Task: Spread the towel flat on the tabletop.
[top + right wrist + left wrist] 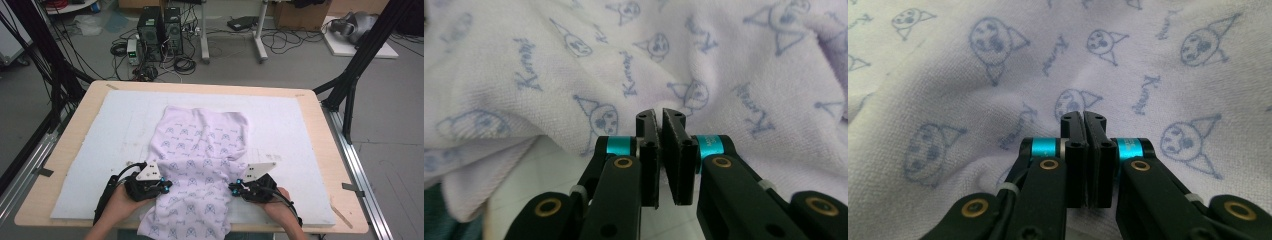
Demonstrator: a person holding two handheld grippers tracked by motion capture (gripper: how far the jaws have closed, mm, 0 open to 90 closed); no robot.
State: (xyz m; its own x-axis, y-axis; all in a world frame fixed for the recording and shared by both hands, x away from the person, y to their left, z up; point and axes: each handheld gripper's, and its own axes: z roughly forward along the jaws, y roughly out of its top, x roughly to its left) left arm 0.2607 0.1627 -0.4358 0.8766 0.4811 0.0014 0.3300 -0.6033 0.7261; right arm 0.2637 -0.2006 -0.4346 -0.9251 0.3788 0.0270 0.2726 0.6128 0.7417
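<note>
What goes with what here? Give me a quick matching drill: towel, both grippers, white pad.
Things:
1. printed towel
2. left gripper
3. right gripper
4. white pad

States:
A. jaws shut, at the towel's right edge
B. covers the wooden table
C. near end hangs over the table's front edge
D. jaws shut, at the towel's left edge

Pairs: 1-C, 2-D, 3-A, 4-B

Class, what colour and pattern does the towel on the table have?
The towel is white to pale lilac, printed with blue cartoon faces and script; the left gripper view shows it best.
</note>
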